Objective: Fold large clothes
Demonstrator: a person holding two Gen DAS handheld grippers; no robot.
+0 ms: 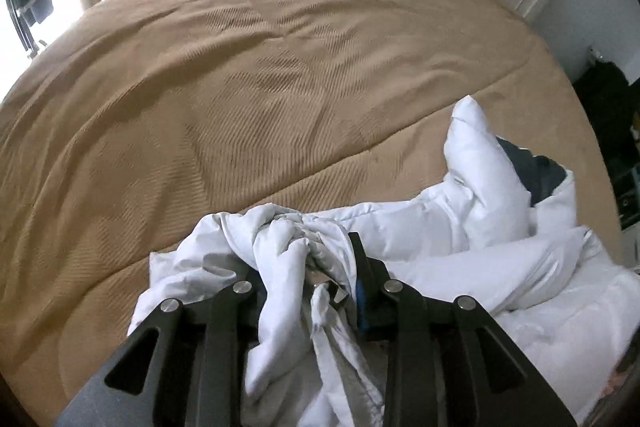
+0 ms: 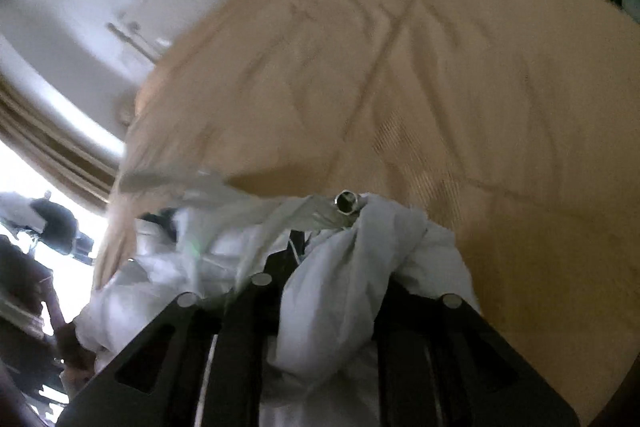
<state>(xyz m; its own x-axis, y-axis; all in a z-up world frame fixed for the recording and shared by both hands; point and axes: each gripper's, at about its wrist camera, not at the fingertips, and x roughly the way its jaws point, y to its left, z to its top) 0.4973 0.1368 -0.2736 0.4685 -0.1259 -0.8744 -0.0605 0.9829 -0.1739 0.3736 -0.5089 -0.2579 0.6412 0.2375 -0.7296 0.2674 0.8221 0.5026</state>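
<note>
1. Right, both tongs are on the garment: the left tongs (image 1: 308,267) are clamped on a bunched twist of the white padded jacket (image 1: 460,251), fabric spilling out between the black fingers at the bottom centre of the left wrist view.
2. Over on the right wrist view, the right tongs (image 2: 320,267) are narrow too, pinching a wad of the same white fabric, with a metal snap (image 2: 346,202) poking up just above the grip.
3. The jacket sits crumpled at the near edge of the bed, on the tan bedspread (image 1: 248,75); most of it heaps towards the lower right of the left view, a dark lining (image 1: 536,171) showing in the folds.
4. My read: this is the spread-out step, carrying the jacket onto the open bedspread before any fold is made.
5. To do it well, keep both grips firm, because the slick shell looks likely to slip out of a loose pinch.
6. Draw the two tongs apart so the fabric between them goes taut, then lay it flat in the wide bare stretch at the centre of the frame.
7. Watch that twisted bunch in the left grip; it probably needs re-gripping at a proper edge, or the fold will come out lopsided.
</note>
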